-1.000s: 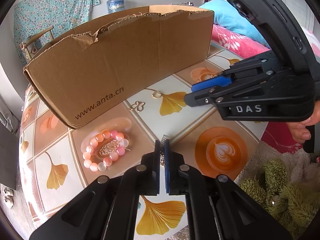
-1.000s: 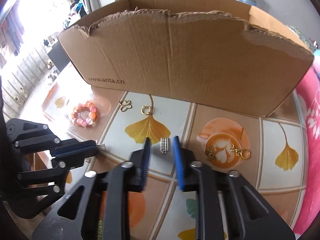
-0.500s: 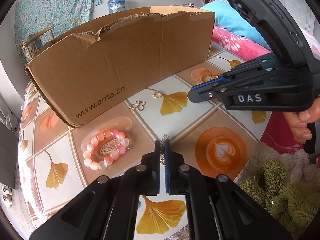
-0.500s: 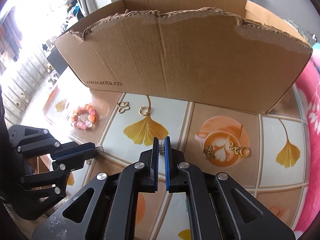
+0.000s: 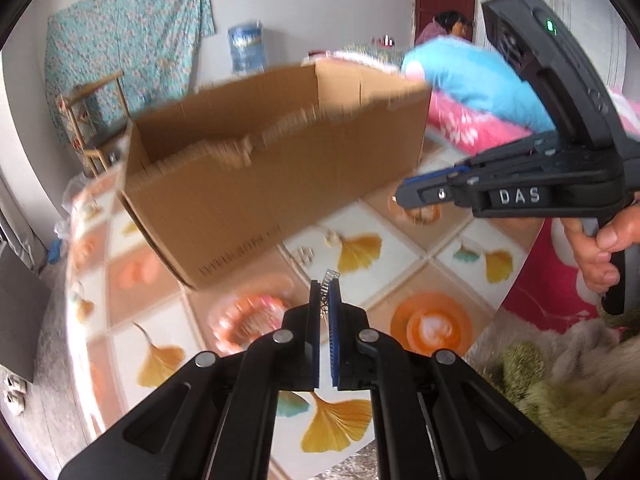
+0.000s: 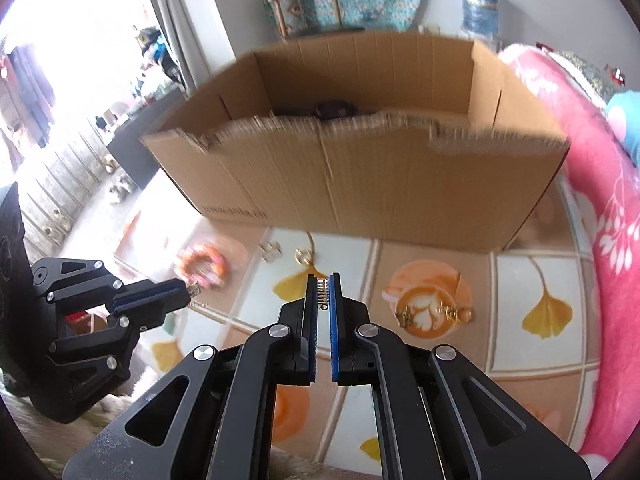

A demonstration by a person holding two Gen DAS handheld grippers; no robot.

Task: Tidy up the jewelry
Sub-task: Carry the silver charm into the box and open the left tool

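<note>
- Tiled worktop (image 6: 536, 364), printed with ginkgo leaves and coffee cups, carried everything; a pink bed (image 6: 600, 184) lay beside it.
- My cardboard box (image 6: 360, 184) stood open at the back of the worktop, something dark inside.
- My left tongs (image 5: 325, 304) were clamped on a small silver comb clip (image 5: 330, 277), lifted clear.
- My right tongs (image 6: 324, 300) had just closed on a second comb clip (image 6: 322, 291).
- A bead bracelet (image 6: 204, 266), a gold ring (image 6: 303, 256) and gold charms (image 6: 432, 314) remained on the worktop.
- I judged each clip was held only by its thin edge, so a jolt over the box wall could drop one.
</note>
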